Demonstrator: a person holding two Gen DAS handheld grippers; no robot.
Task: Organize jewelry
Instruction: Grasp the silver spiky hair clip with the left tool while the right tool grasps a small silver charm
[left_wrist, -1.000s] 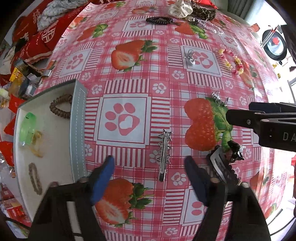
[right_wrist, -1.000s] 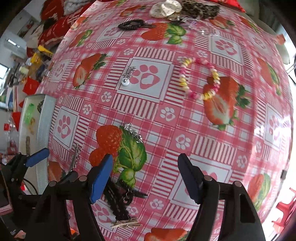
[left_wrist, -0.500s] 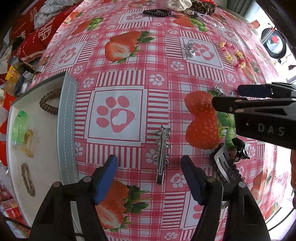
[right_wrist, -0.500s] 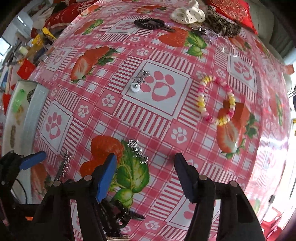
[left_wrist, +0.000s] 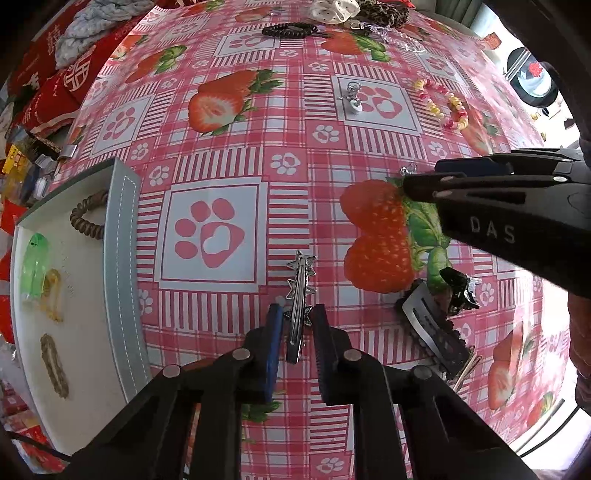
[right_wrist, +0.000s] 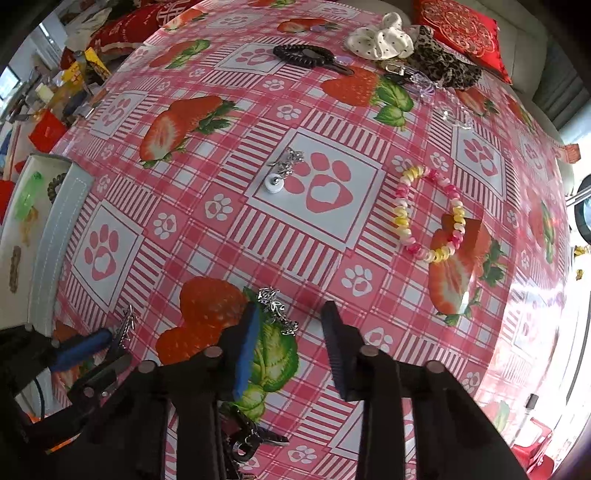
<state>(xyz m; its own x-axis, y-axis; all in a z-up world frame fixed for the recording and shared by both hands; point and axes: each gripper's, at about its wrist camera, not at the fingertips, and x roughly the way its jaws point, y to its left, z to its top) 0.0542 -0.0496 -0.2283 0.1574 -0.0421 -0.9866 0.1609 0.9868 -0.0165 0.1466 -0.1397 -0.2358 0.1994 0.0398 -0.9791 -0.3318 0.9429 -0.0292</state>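
We find the left gripper (left_wrist: 297, 321) narrowed since half a second ago: its fingers, then spread wide either side of the silver star hair clip (left_wrist: 300, 295), now bracket the clip's near end closely. A thin gap shows on each side, so we judge the grasp imminent, not complete; the clip lies flat on the tablecloth (left_wrist: 258, 129). The right gripper (right_wrist: 291, 332) has also narrowed, though less, and hangs released, gripping nothing, with the small silver chain (right_wrist: 277, 308) just ahead of its left finger. We take this as two pickups being prepared, each bound for the tray (left_wrist: 122, 258) at the left.

Count, near to far:
- One star clip between the left fingers.
- One heap of dark clips (left_wrist: 439, 314) to the right; its number cannot be told.
- One chain by the strawberry print.
- In the tray, four pieces: brown coil tie (left_wrist: 86, 218), green clip (left_wrist: 35, 266), amber clip (left_wrist: 51, 295), brown clip (left_wrist: 53, 365).
- One white-ended charm (right_wrist: 280, 173).
- One pastel coil bracelet (right_wrist: 428, 214).
- One black coil tie (right_wrist: 304, 55).
- Two scrunchies (right_wrist: 380, 37) at the far edge.
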